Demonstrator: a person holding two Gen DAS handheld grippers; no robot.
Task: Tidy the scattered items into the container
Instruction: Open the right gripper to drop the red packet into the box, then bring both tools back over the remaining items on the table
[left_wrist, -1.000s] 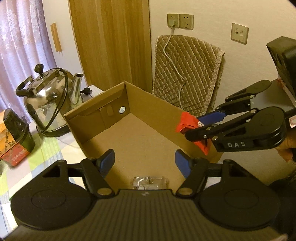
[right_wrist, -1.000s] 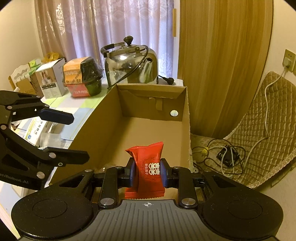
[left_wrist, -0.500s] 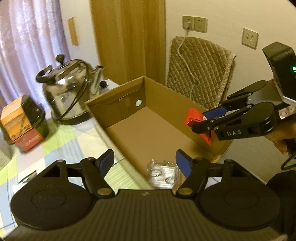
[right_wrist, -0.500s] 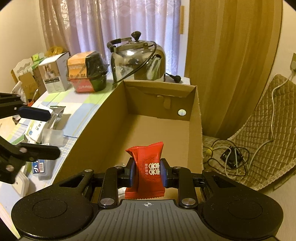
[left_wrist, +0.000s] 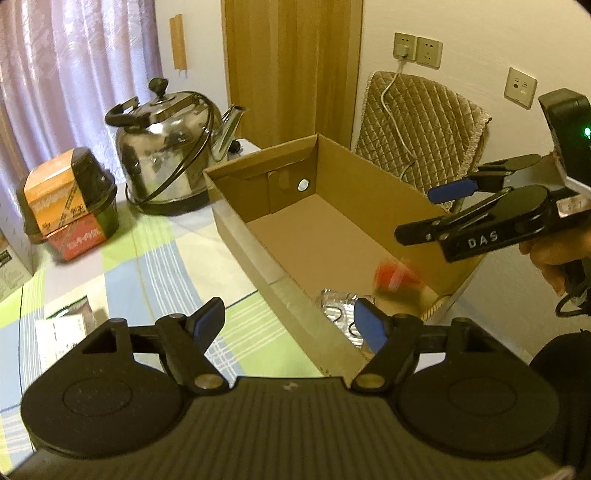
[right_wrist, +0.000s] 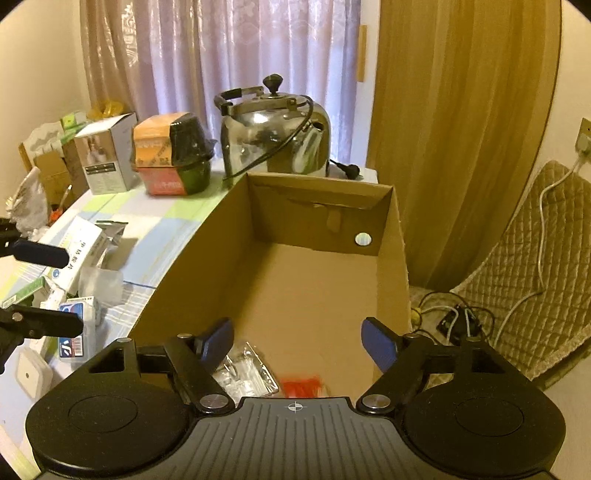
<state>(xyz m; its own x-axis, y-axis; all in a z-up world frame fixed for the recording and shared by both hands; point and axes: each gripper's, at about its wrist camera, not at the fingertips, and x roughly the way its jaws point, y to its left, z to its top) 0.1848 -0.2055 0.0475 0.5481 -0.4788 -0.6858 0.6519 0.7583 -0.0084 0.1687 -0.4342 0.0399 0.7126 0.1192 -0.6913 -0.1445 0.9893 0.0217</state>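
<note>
So my right gripper (right_wrist: 297, 341) hangs above the near end of the cardboard box (right_wrist: 399, 258) with its jaws spread wide and nothing between them. Below it the red packet (right_wrist: 303, 386) is a blurred smear low in the box, beside the silver foil pack (right_wrist: 245, 371); whether it rests on the floor yet I cannot tell. My left gripper (left_wrist: 290, 321) is also parted and empty, held over the near box wall and the checked tablecloth (left_wrist: 147, 266). Two items look to be in, by my reckoning. Plenty is left outside: small boxes and packets (right_wrist: 79, 258) lie scattered on the table to the left, near the kettle (right_wrist: 275, 136).
</note>
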